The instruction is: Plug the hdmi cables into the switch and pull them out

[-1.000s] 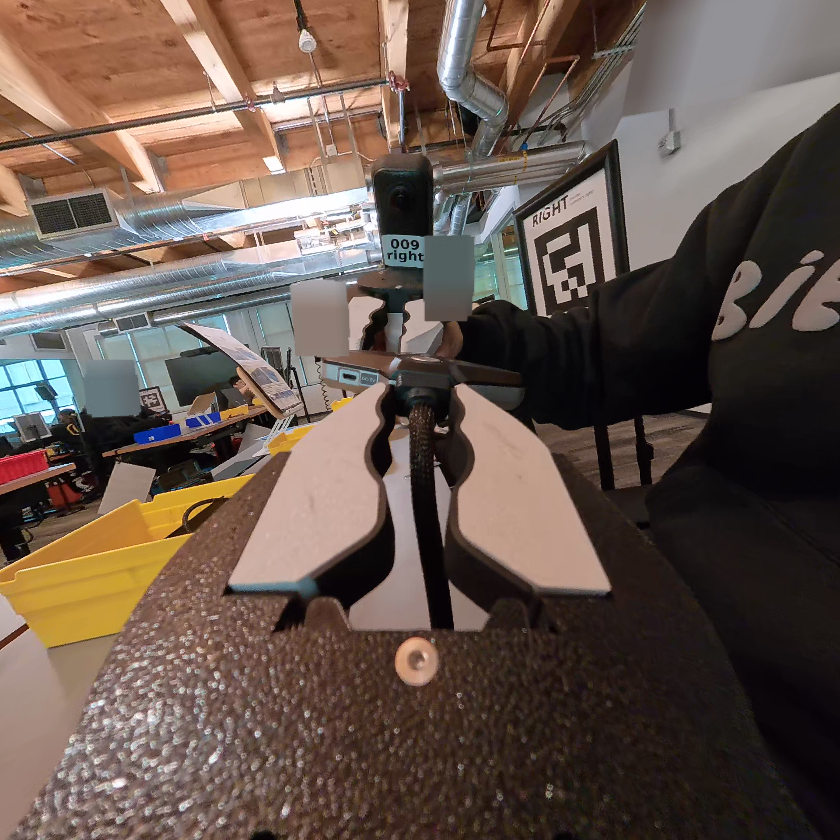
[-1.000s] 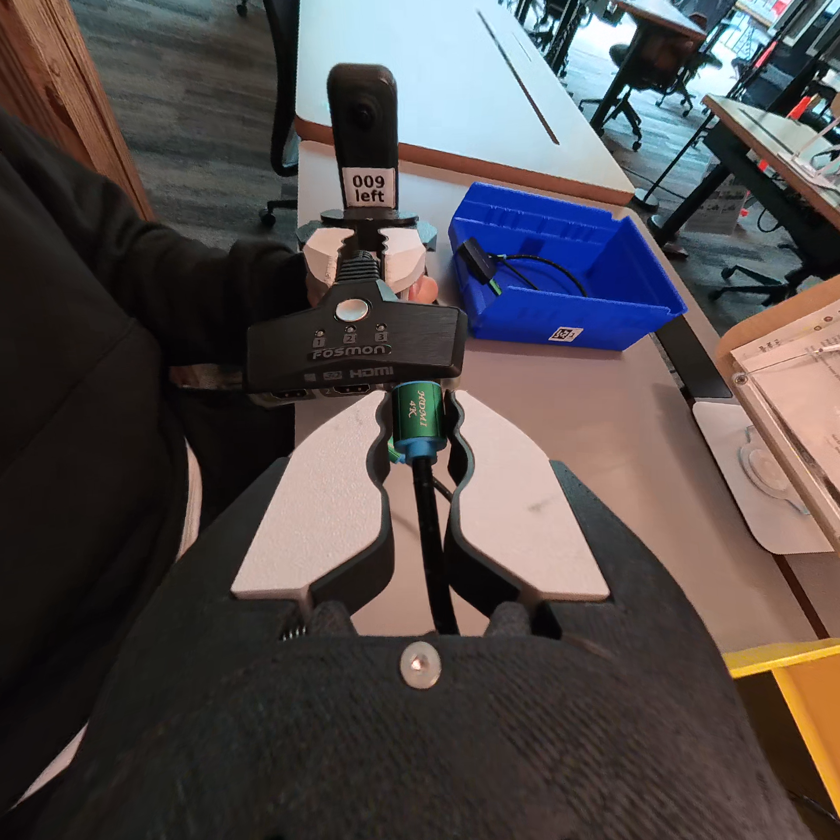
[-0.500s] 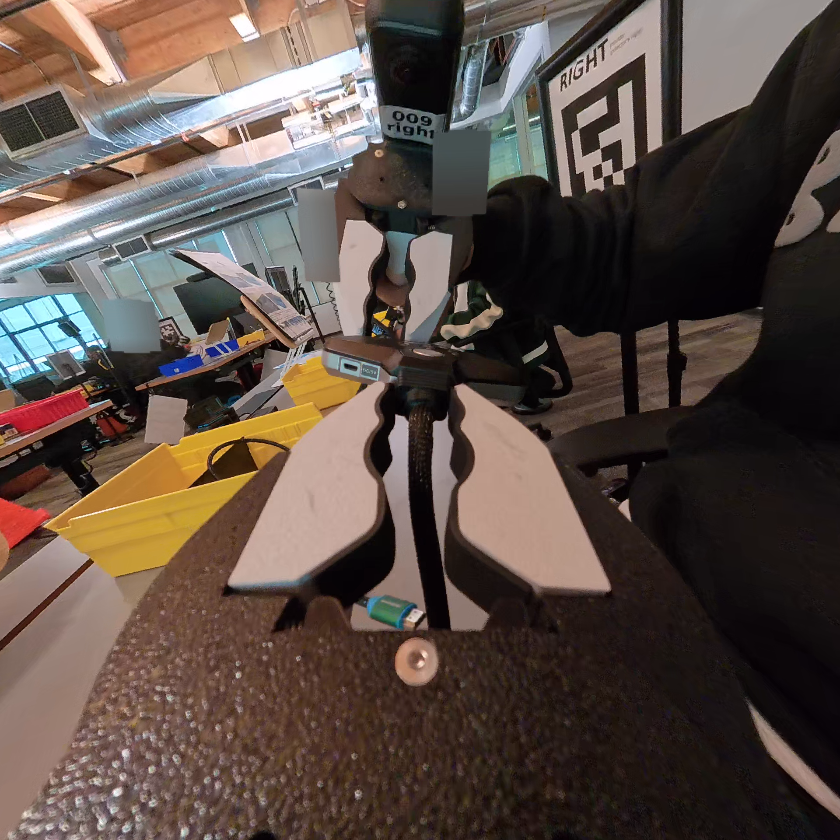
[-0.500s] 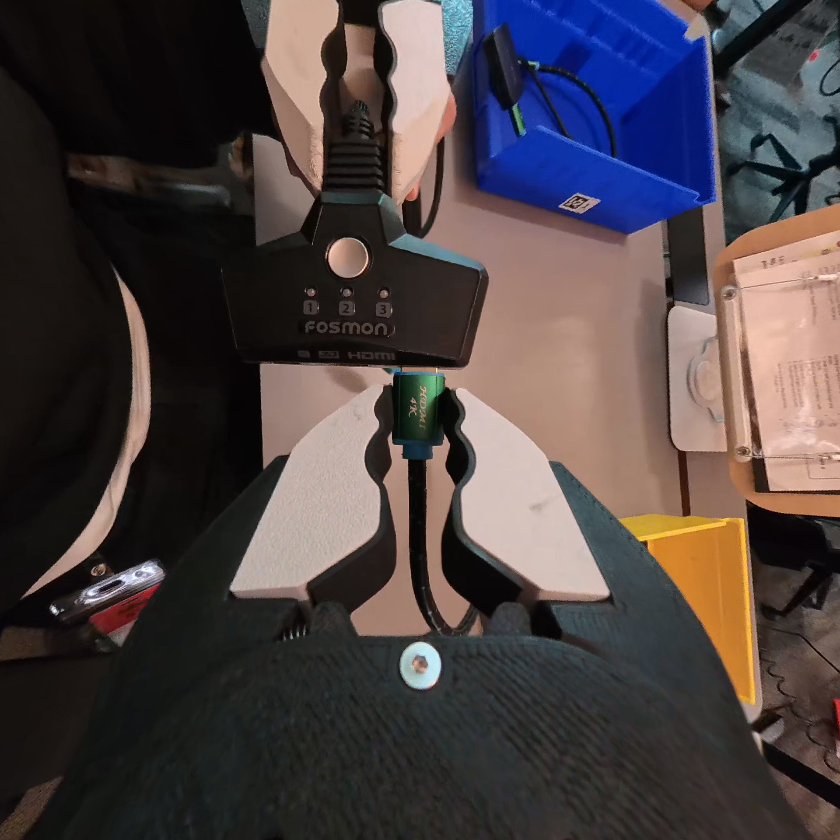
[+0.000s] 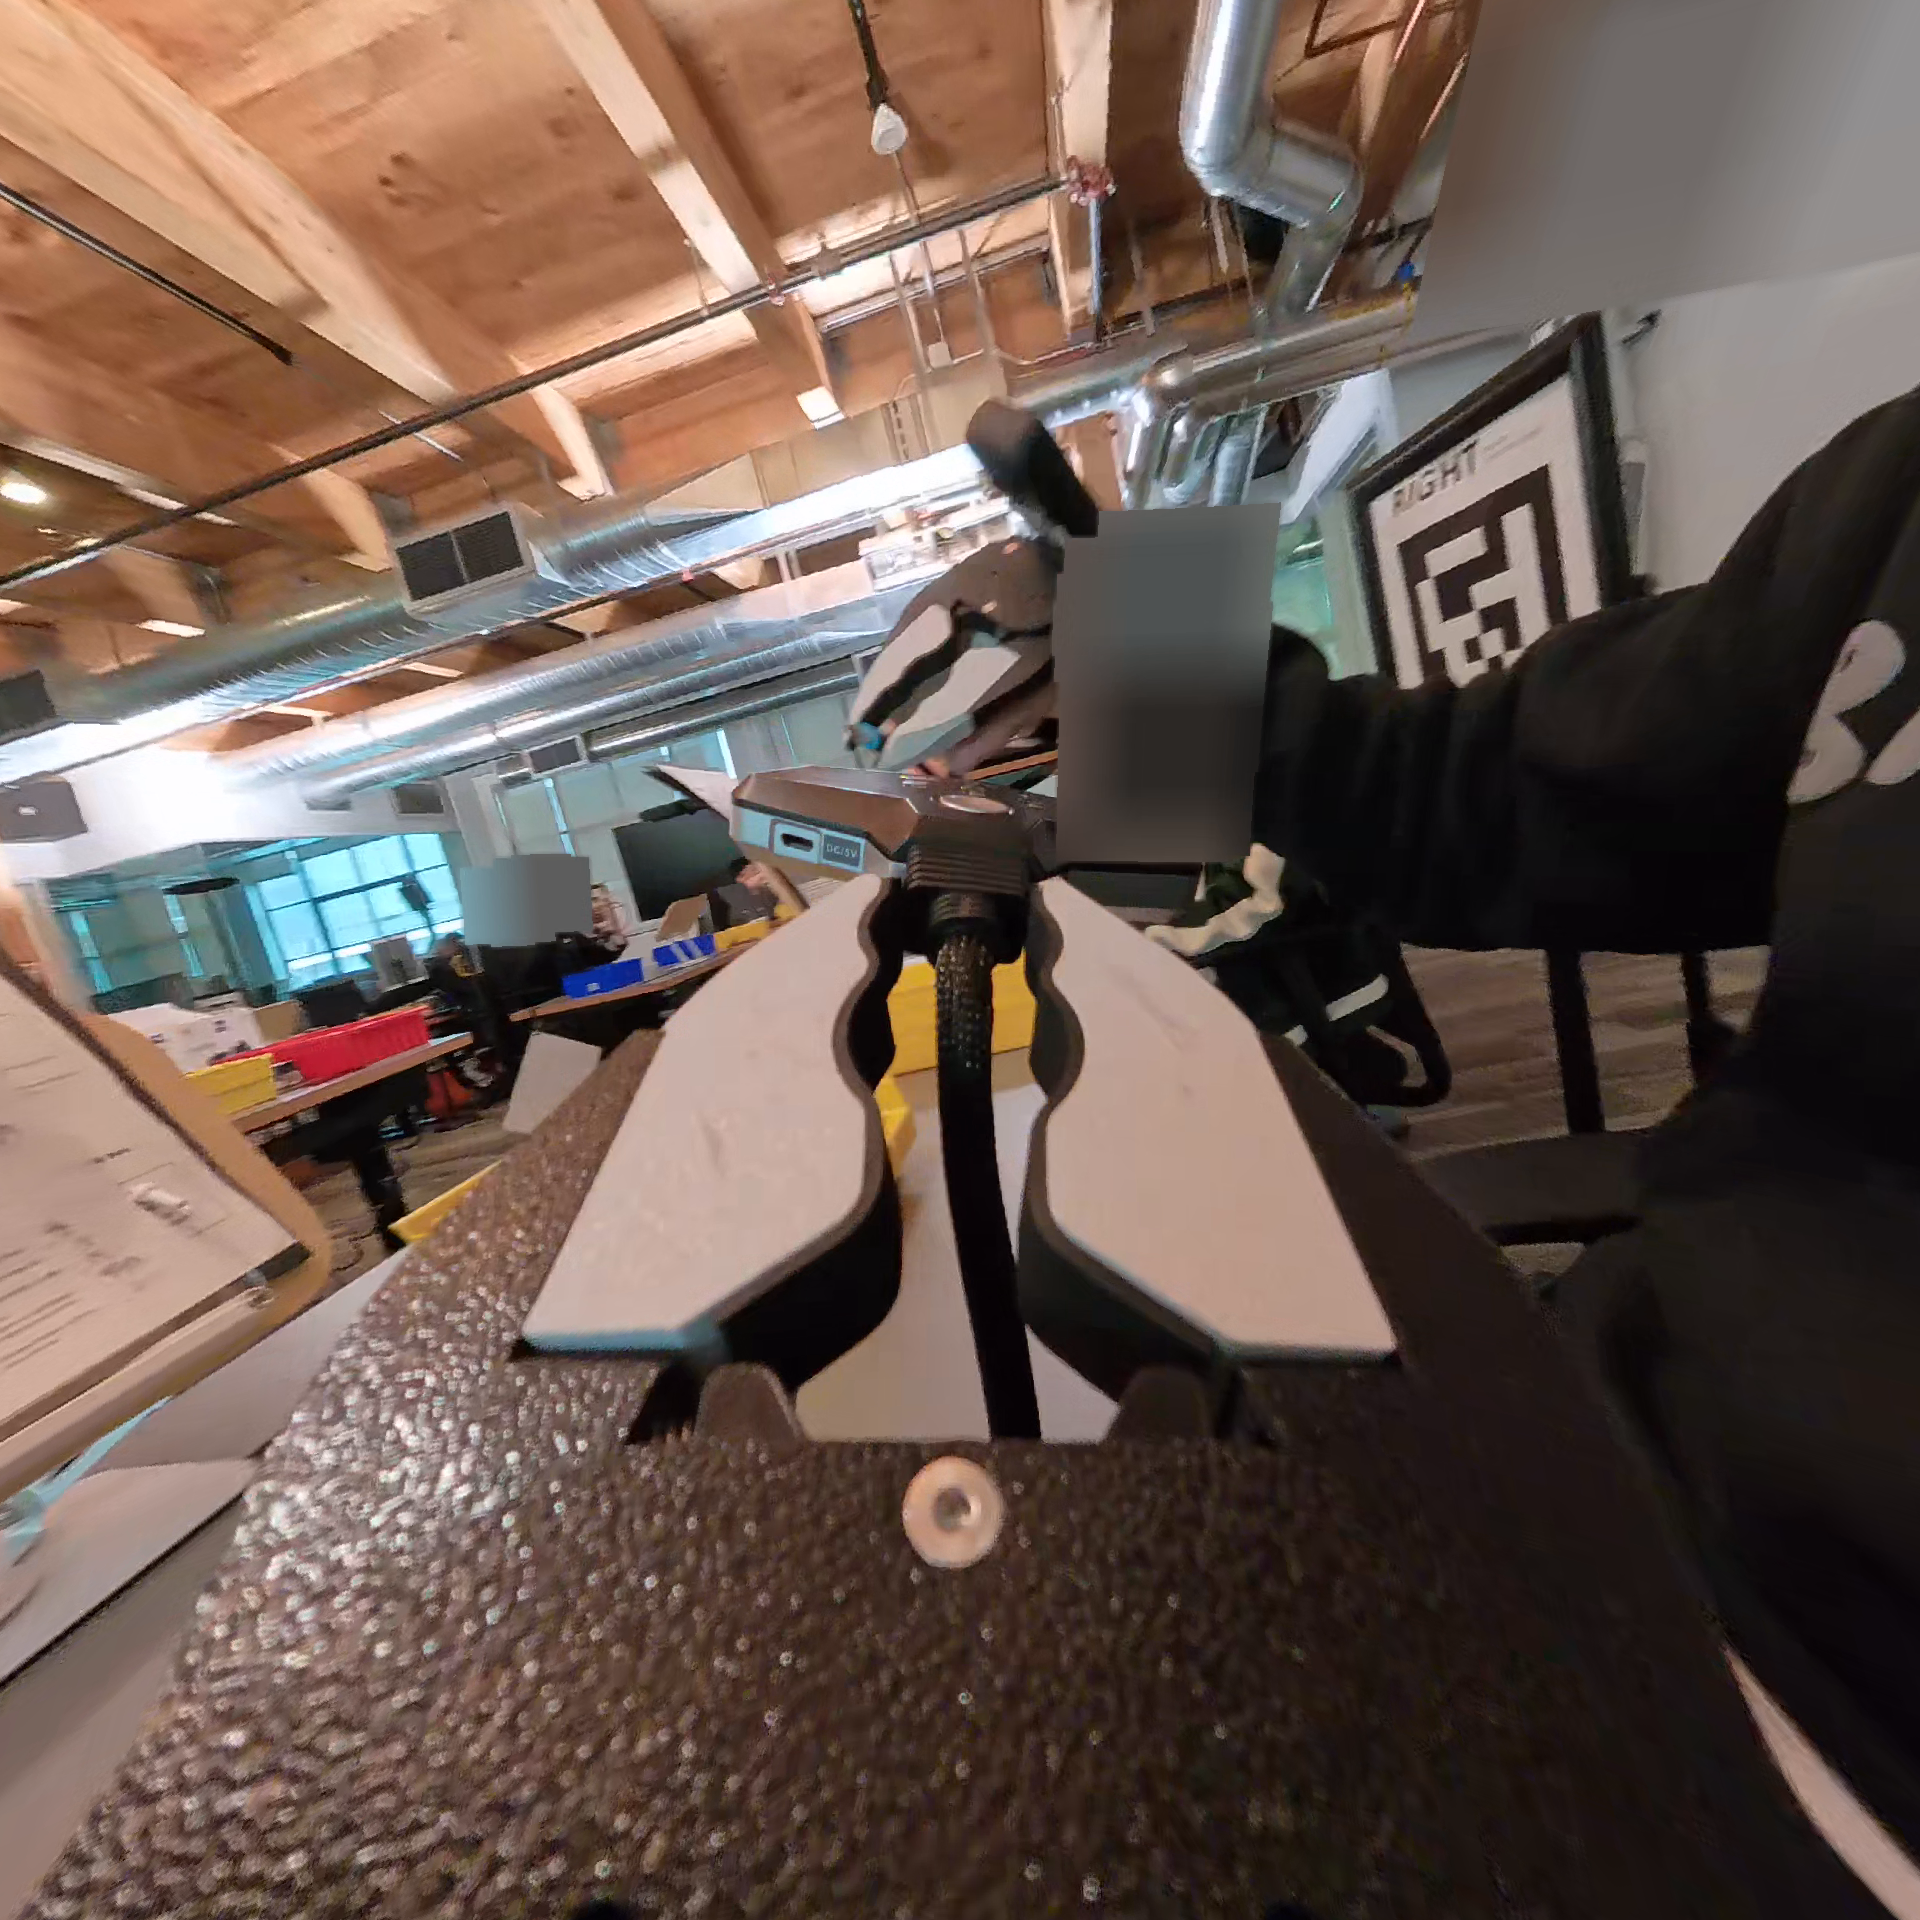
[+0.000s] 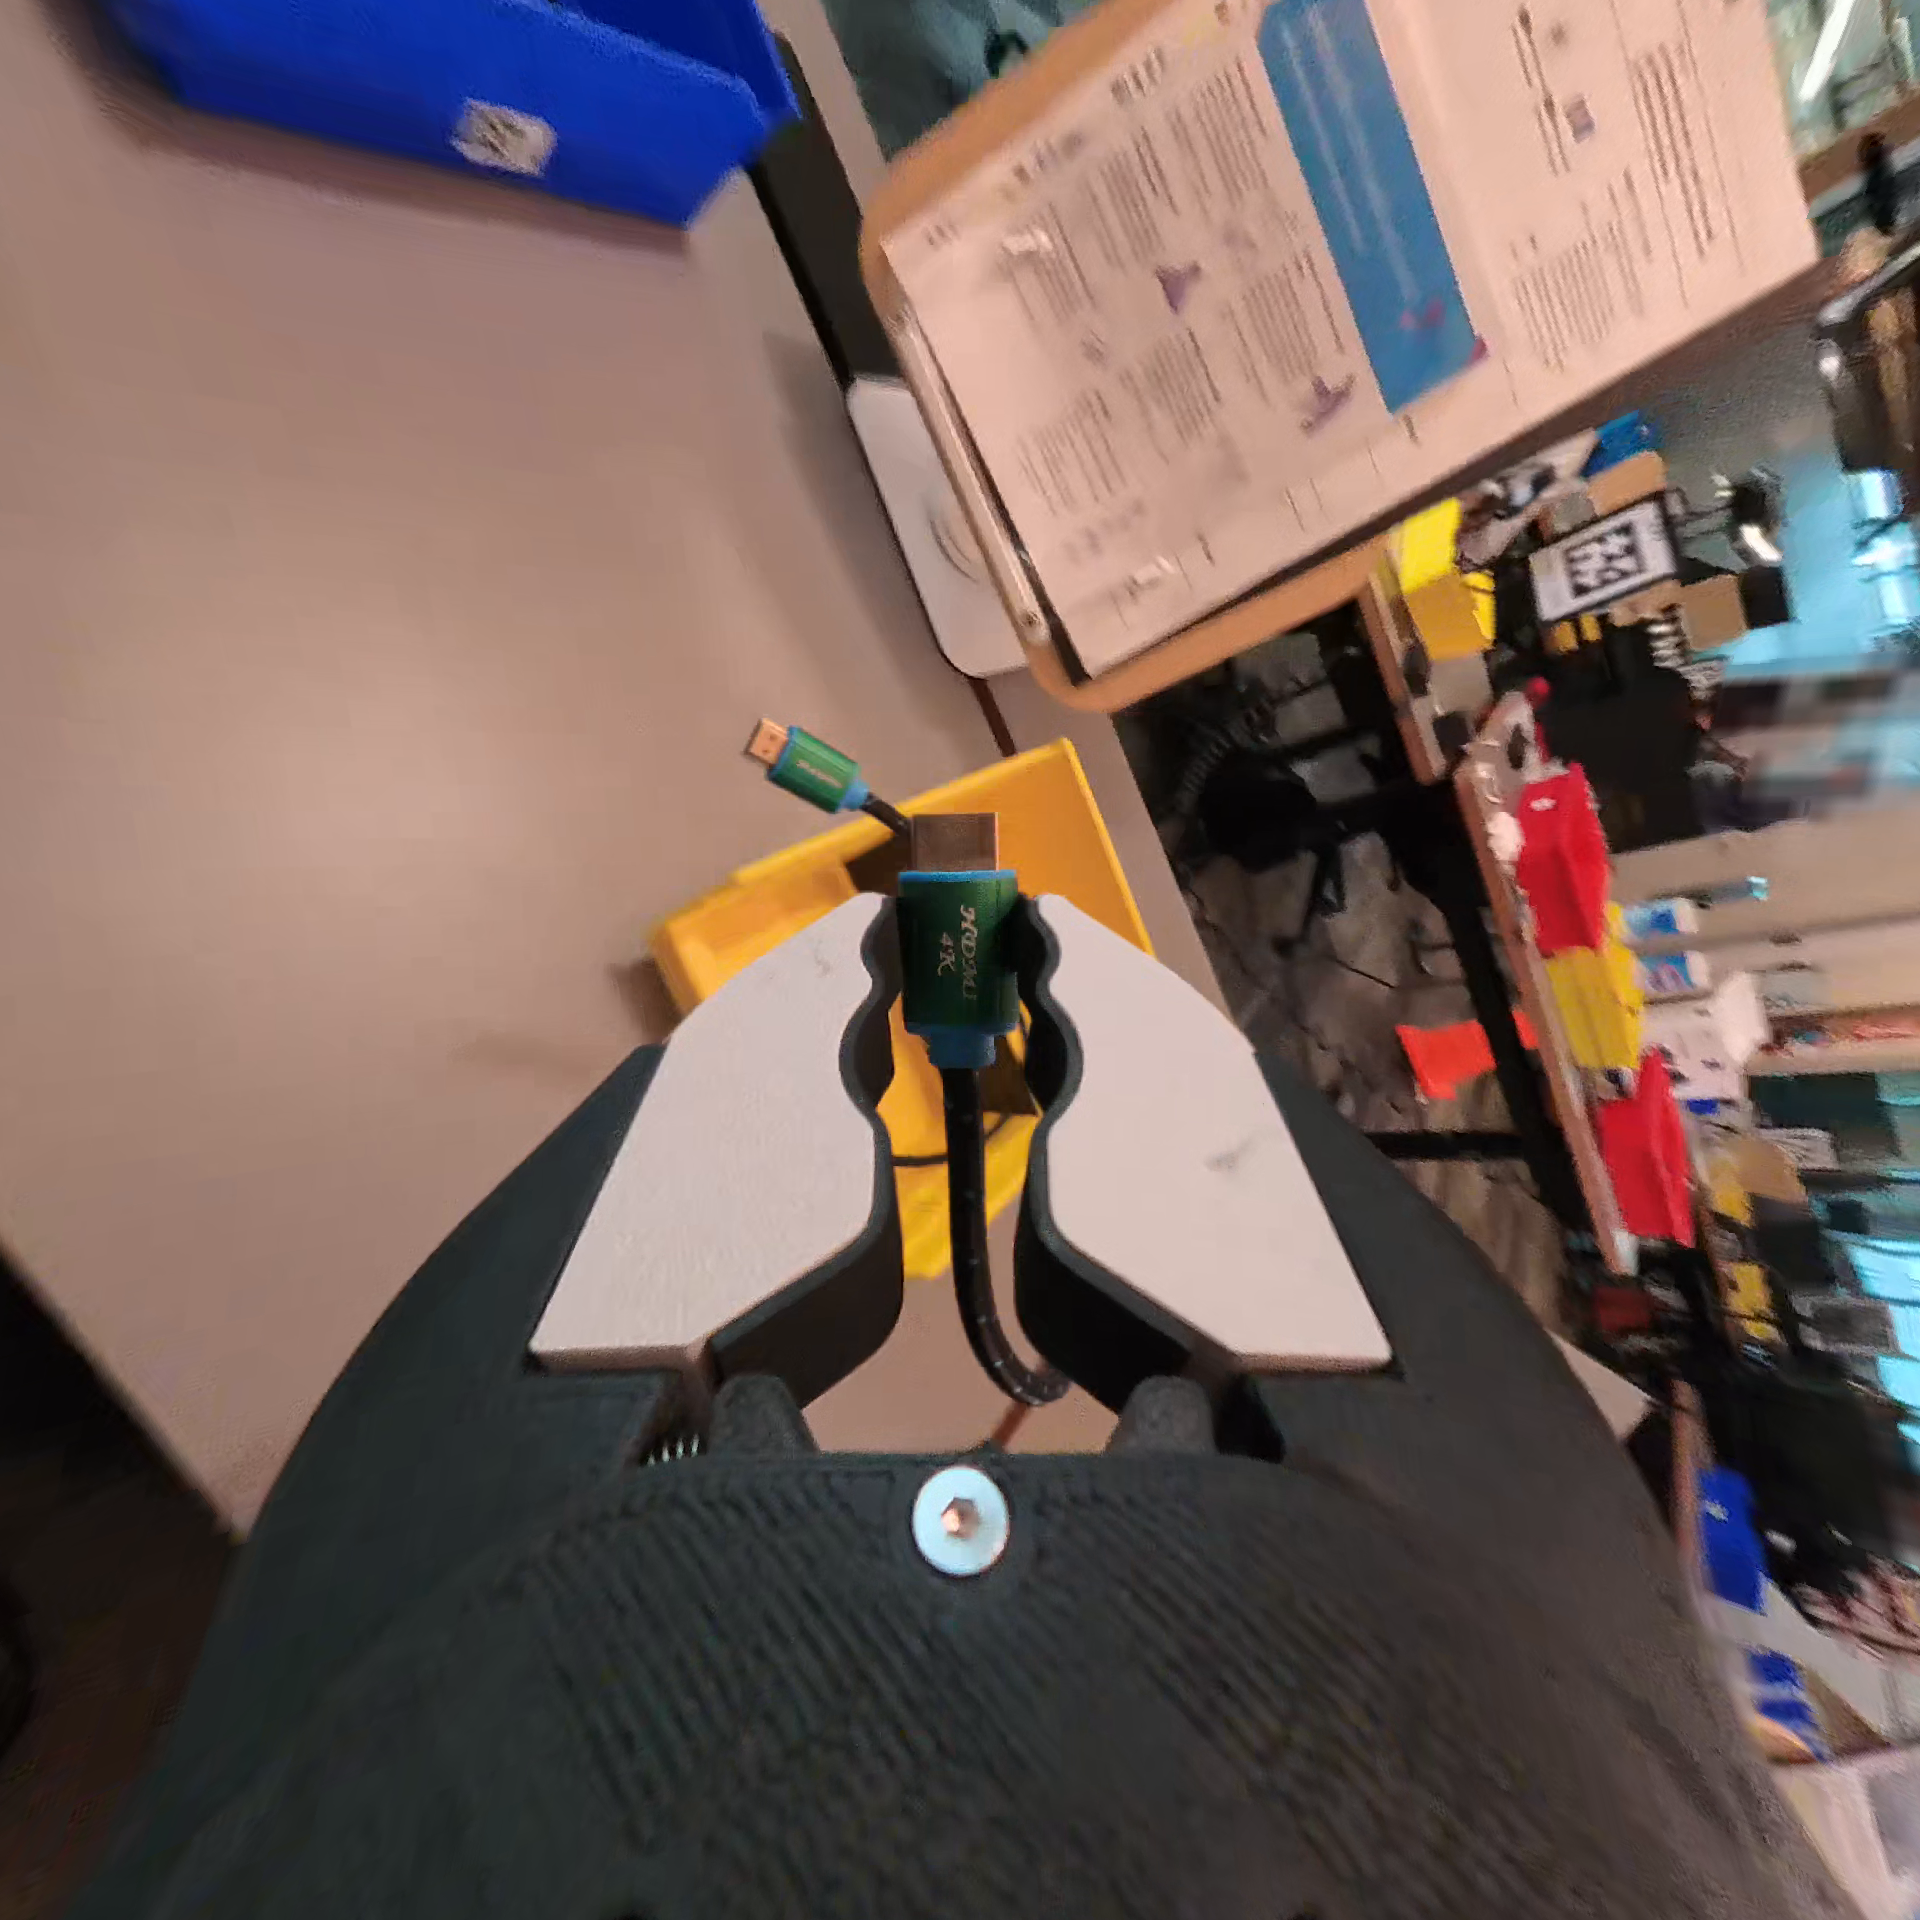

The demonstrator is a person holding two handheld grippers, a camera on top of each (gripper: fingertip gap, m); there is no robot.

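Note:
My left gripper (image 5: 961, 904) is shut on the black braided cable (image 5: 966, 1039) of the switch, just behind its ribbed collar. The dark switch (image 5: 883, 821) sticks out past the fingertips, held in the air. My right gripper (image 6: 956, 925) is shut on a green HDMI plug (image 6: 951, 977); its bare metal tip (image 6: 951, 840) is free of the switch. In the left wrist view the right gripper (image 5: 914, 707) hangs above and behind the switch, apart from it. A second green plug (image 6: 812, 771) sticks up over the yellow bin.
A yellow bin (image 6: 779, 914) stands on the grey table (image 6: 364, 623) under my right gripper. A blue bin (image 6: 468, 94) is at the far table edge. A tilted document stand (image 6: 1299, 260) is to the right. A person's black sleeve (image 5: 1558, 748) fills the right of the left wrist view.
The green plug has come out of the switch's port. My right gripper has swung away with it toward the yellow bin. My left gripper has kept its hold on the switch's cable and tilted.

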